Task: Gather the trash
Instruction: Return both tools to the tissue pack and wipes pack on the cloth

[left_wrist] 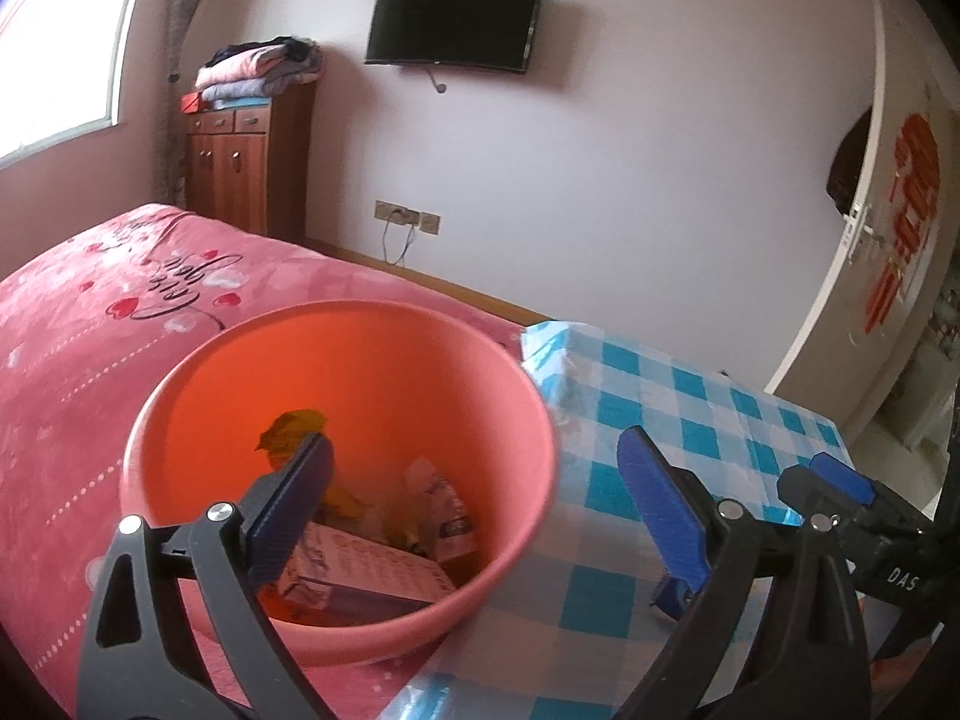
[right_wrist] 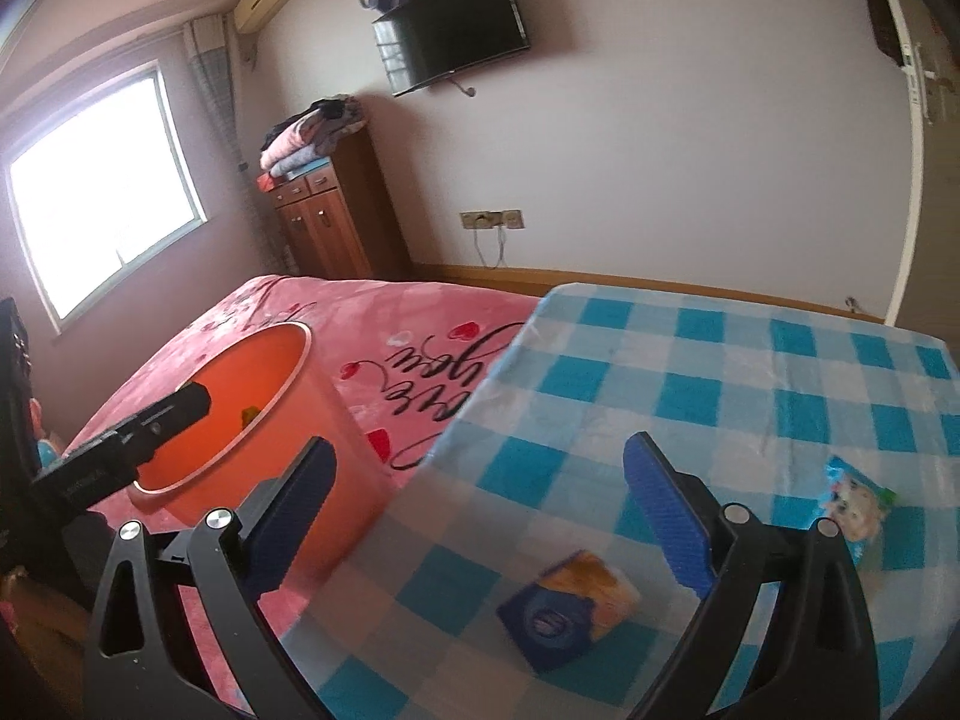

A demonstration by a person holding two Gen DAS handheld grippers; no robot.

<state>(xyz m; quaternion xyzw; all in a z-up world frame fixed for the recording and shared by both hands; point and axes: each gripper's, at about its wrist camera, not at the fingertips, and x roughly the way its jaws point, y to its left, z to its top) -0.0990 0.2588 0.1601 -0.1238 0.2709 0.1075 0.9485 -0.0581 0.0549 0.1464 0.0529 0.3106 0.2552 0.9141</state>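
Observation:
An orange-pink plastic bin stands on the pink bed beside the checked table; it also shows in the right wrist view. Inside lie a flat box, a yellow wrapper and a small pale packet. My left gripper is open and empty above the bin's near rim. My right gripper is open and empty over the table, above a blue and yellow packet. A light blue wrapper with a cartoon face lies to its right.
The table carries a blue and white checked cloth. The pink bedspread fills the left. A wooden cabinet with folded clothes, a wall television, a window and a door stand beyond.

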